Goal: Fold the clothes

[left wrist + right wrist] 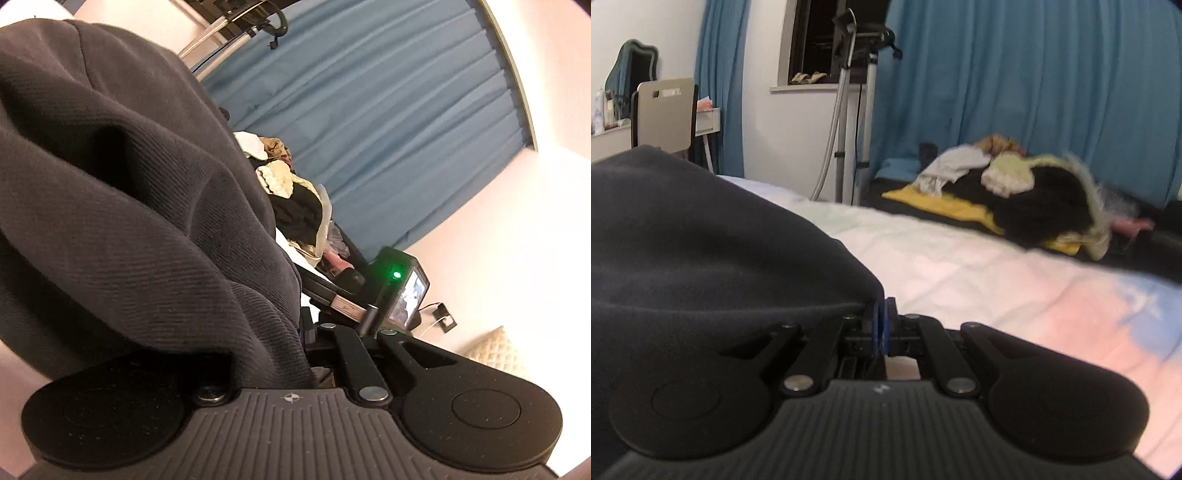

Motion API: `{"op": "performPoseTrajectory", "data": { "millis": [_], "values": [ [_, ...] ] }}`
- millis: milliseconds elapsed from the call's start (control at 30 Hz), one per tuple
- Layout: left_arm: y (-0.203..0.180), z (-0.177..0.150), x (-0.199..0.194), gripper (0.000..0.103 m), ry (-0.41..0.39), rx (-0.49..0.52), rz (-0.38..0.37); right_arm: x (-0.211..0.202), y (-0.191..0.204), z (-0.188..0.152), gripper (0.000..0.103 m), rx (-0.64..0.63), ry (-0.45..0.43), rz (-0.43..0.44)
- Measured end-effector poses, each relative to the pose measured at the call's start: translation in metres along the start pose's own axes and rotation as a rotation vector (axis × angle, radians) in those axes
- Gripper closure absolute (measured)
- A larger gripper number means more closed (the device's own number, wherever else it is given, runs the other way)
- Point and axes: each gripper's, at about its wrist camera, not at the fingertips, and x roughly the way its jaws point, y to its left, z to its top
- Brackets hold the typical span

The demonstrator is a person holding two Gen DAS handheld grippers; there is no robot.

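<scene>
Left tongs (314,332): your left tongs are closed on the dark garment (129,184); its ribbed cloth drapes over the fingers and hides the tips, filling the left half of the left wrist view.
Right tongs (882,325): closed, the blue pads (875,328) pressed together, pinching a corner of the same dark garment (701,240).
Dark garment: hangs between your two tongs, bunched in thick folds, raised above the bed (997,288) in the right wrist view.
Bed: a pale cover with pink and blue patches, just beyond your right tongs.
Clothes pile (1027,195): well apart from your tongs, at the far end of the bed, with black, cream, grey and yellow pieces heaped together; seen also past the garment in the left wrist view (295,192).
Other gripper's camera (402,291): a green light shows on it, just beyond your left tongs.
Curtain (1034,81): blue, behind the pile.
Tripod (849,110): stands by the window, left of the curtain.
Chair (665,110): far left, at a desk.
</scene>
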Motion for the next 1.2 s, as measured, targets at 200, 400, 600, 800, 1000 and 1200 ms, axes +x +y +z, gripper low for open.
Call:
{"op": "performPoseTrajectory", "data": {
  "millis": [200, 400, 600, 800, 1000, 1200],
  "values": [
    [-0.023, -0.001, 0.008, 0.074, 0.003, 0.103, 0.027, -0.023, -0.031, 0.003, 0.088, 0.142, 0.030, 0.093],
    [-0.029, 0.003, -0.017, 0.018, 0.046, 0.104, 0.044, -0.101, -0.044, 0.003, 0.068, 0.304, 0.000, 0.128],
    [0.003, 0.032, -0.068, 0.012, 0.017, -0.045, 0.116, -0.168, -0.029, -0.021, 0.060, 0.496, -0.006, 0.158],
    [0.066, 0.054, -0.100, 0.009, -0.092, -0.408, 0.175, -0.191, 0.034, -0.023, 0.057, 0.228, -0.055, 0.182],
    [0.091, 0.043, -0.089, 0.003, -0.102, -0.495, 0.191, -0.197, 0.133, -0.031, 0.033, -0.357, -0.219, 0.233],
    [0.102, 0.035, -0.077, 0.001, -0.116, -0.540, 0.200, -0.180, 0.203, -0.067, 0.026, -0.711, -0.209, 0.264]
  ]
}}
